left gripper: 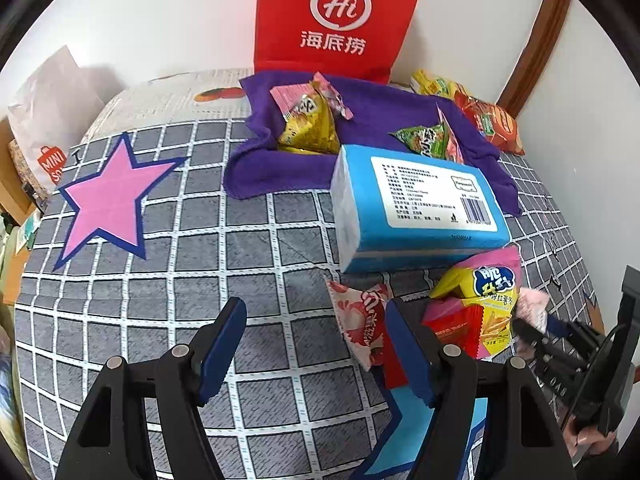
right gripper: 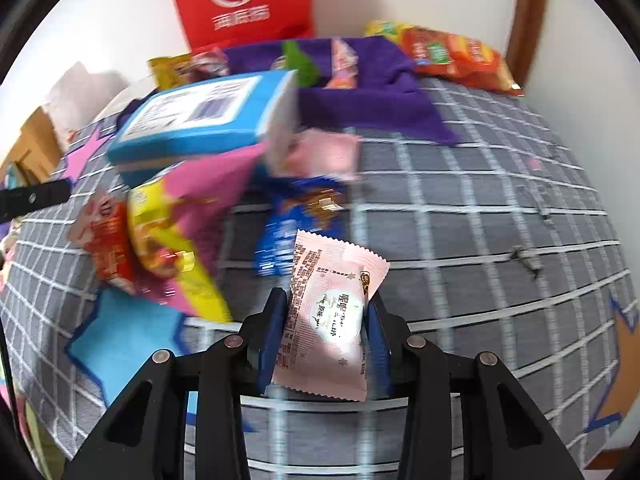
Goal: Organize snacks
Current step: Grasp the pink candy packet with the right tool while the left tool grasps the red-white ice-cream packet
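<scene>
now right gripper [right gripper: 326, 330] jaws clamped on pale pink snack packet [right gripper: 328, 316], held above grid bedspread [right gripper: 480, 208]. left gripper [left gripper: 316, 344] jaws open, nothing between. step: pick-up, likely carry next to purple cloth [left gripper: 384, 104] where 2 packets lie. blue tissue box [left gripper: 416, 204] and loose snack pile [left gripper: 476, 312] sit in path; route over them.

The red bag [left gripper: 336, 20] against the wall bears a white "Hi" in a circle above "海底捞". The white bag [left gripper: 52, 120] at left reads "MINI SO", partly cut off.
</scene>
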